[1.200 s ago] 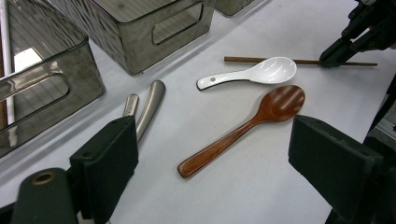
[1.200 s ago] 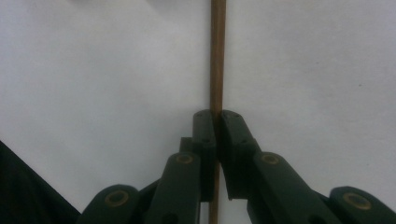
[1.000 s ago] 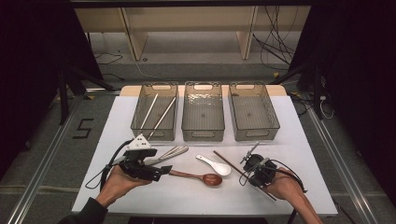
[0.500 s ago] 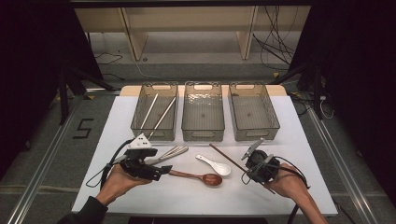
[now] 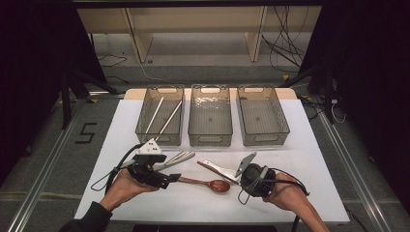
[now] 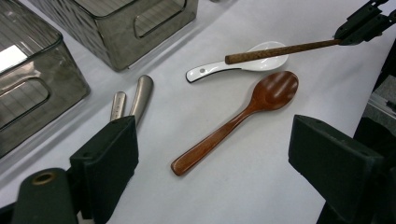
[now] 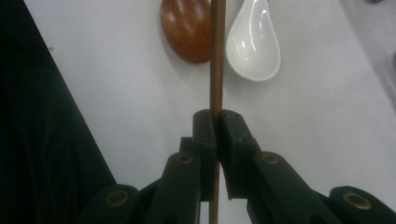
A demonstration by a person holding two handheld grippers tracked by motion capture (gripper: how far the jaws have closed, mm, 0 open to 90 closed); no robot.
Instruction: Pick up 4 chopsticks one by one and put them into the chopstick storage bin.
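My right gripper [image 7: 216,119] is shut on a brown wooden chopstick [image 7: 216,56], gripping it partway along its length. In the high view that chopstick [image 5: 215,170] slants up and left from the right gripper [image 5: 240,181], just above a white ceramic spoon [image 5: 223,170]. A brown wooden spoon [image 5: 209,183] lies on the white table between the two hands. My left gripper [image 6: 219,168] is open, and the wooden spoon's [image 6: 243,116] handle end lies on the table just ahead of its jaws. In the high view the left gripper [image 5: 170,178] sits at the spoon's left end.
Three clear bins stand in a row at the back: the left bin [image 5: 145,126] holds two pale chopsticks, while the middle bin [image 5: 210,137] and right bin [image 5: 285,126] look bare. Metal utensil handles [image 5: 178,157] lie beside the left gripper. The table edge [image 5: 309,215] runs near the hands.
The right gripper has moved left and up with the chopstick, which now hangs over the white spoon. The left gripper has stayed put.
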